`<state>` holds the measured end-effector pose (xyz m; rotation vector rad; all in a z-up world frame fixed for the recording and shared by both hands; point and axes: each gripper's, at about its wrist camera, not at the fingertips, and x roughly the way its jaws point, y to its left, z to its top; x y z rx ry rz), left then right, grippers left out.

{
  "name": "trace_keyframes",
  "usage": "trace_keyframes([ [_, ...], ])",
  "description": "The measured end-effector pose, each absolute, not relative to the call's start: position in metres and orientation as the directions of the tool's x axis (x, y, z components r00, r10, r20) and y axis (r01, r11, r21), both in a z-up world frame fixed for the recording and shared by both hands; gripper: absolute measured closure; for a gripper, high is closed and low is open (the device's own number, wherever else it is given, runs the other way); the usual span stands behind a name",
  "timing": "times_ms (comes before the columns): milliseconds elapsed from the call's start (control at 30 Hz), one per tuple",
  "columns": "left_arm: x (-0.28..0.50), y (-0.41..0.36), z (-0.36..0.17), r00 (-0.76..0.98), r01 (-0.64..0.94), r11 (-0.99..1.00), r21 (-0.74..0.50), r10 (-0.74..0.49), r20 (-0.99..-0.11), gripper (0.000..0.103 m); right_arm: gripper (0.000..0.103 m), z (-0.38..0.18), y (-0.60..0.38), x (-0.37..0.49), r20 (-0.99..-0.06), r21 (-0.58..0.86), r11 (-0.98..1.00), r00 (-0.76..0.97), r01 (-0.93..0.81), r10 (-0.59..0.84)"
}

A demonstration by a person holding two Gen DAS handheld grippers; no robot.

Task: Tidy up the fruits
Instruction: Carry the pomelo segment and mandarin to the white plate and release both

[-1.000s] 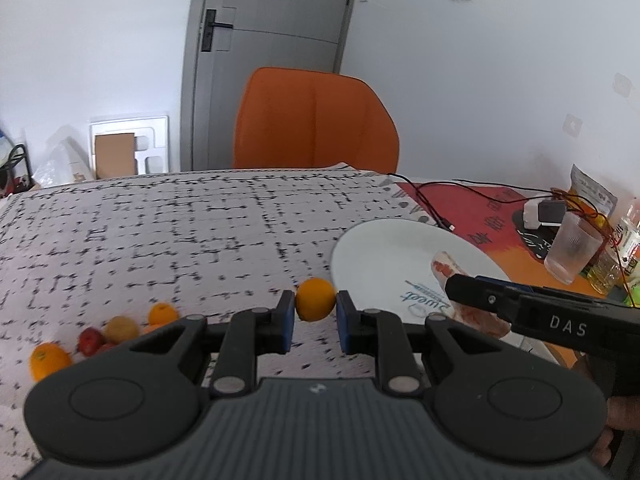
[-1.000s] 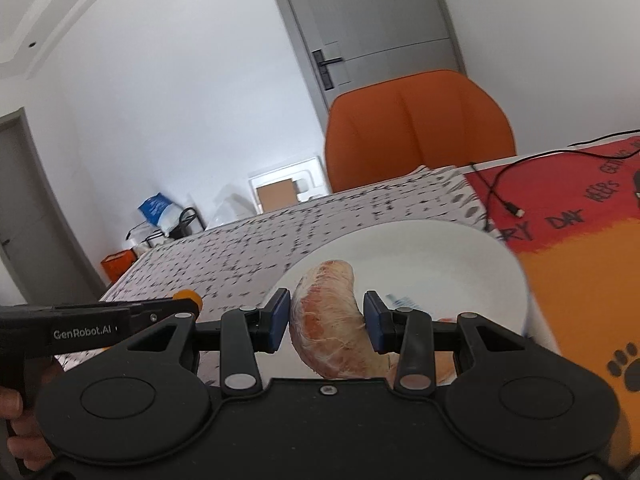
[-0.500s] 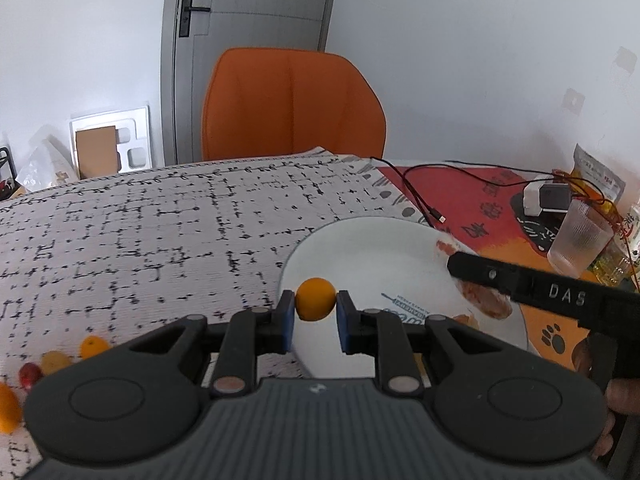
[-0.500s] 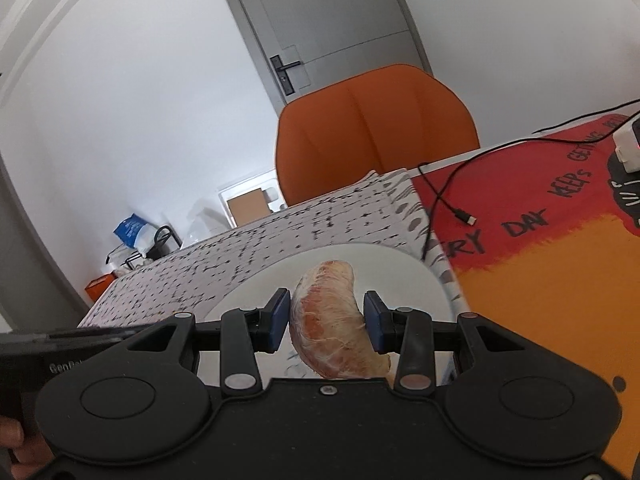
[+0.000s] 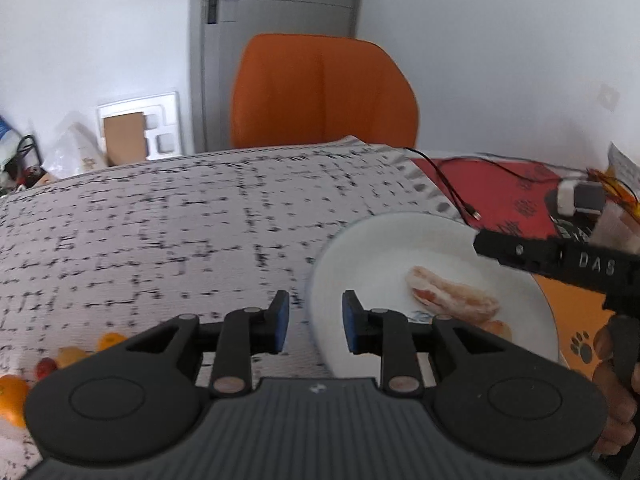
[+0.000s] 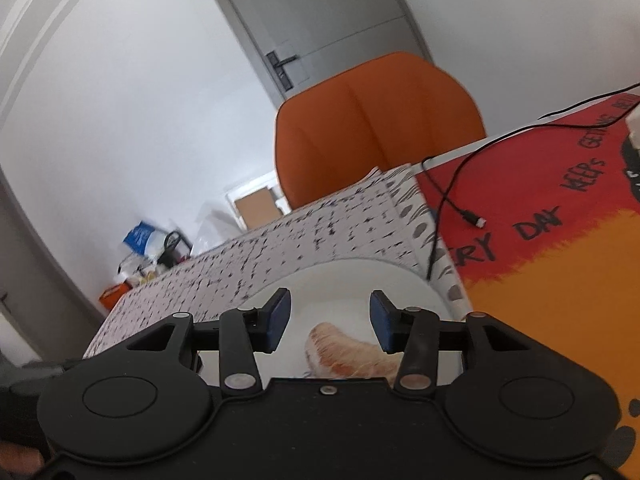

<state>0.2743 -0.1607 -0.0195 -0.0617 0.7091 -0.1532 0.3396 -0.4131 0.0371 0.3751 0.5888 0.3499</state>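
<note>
**Fruit lot: peeled segment on plate, small fruits loose on surface**

Item 1. Peeled citrus segment (image 5: 452, 298), pink-orange with pale membrane, lying on the white plate (image 5: 360, 248). A small orange piece (image 5: 496, 326) sits just beside it; what it is cannot be told. Handling, as a judgement: light, soft, moist, easily crushed or torn. Best taken across the thick middle with a gentle squeeze, not by the thin tips.

Item 2. Small round fruits at the near left of the patterned surface (image 5: 160, 220): an orange (image 5: 12, 398), a red one (image 5: 46, 367), a yellowish one (image 5: 71, 355) and a small orange one (image 5: 110, 338), close together in a loose row. Likely light and firm-skinned, smooth, and prone to roll. Grip each across its widest part, pads centred, so it does not squirt out.

Item 3. Left claw (image 5: 313, 322): jaws opening, nothing between the blue pads; it hangs over the plate's near-left rim.

Item 4. Right claw (image 6: 329, 322): jaws opening, pads apart and not pressing anything; the segment lies on the plate below and between them. In the left view its black arm reaches over the plate's far right edge.

Item 5. Surroundings: orange chair (image 5: 324, 92) behind the surface, a black cable (image 6: 444, 196) across the red and orange mat (image 6: 540, 220).

Remaining, as a judgement: the loose fruits are yet to be gathered.
</note>
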Motion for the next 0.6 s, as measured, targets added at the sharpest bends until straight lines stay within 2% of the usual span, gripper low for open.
trace_keyframes([
  [200, 0.254, -0.132, -0.016, 0.772, 0.043, 0.991, -0.13, -0.116, -0.625, 0.064, 0.058, 0.043, -0.399, 0.334, -0.468, 0.411, 0.88, 0.773, -0.238, 0.428],
  [300, 0.243, -0.118, -0.014, 0.777, 0.023, 0.991, -0.134, -0.102, -0.621, 0.053, 0.055, 0.047, -0.393, 0.324, -0.463, 0.396, 0.886, 0.781, -0.241, 0.42],
  [467, 0.224, -0.099, -0.007, 0.802, 0.006, 0.991, -0.135, -0.086, -0.591, 0.038, 0.048, 0.056, -0.386, 0.308, -0.46, 0.383, 0.898, 0.798, -0.219, 0.39],
  [500, 0.22, -0.096, -0.005, 0.806, 0.006, 0.992, -0.129, -0.081, -0.586, 0.032, 0.046, 0.057, -0.384, 0.305, -0.459, 0.379, 0.9, 0.801, -0.214, 0.384],
  [533, 0.215, -0.092, -0.004, 0.812, 0.007, 0.992, -0.123, -0.078, -0.578, 0.026, 0.042, 0.059, -0.381, 0.301, -0.458, 0.374, 0.903, 0.804, -0.213, 0.379],
  [600, 0.207, -0.084, -0.002, 0.823, 0.01, 0.993, -0.118, -0.075, -0.562, 0.021, 0.037, 0.062, -0.375, 0.295, -0.462, 0.361, 0.91, 0.808, -0.204, 0.365],
])
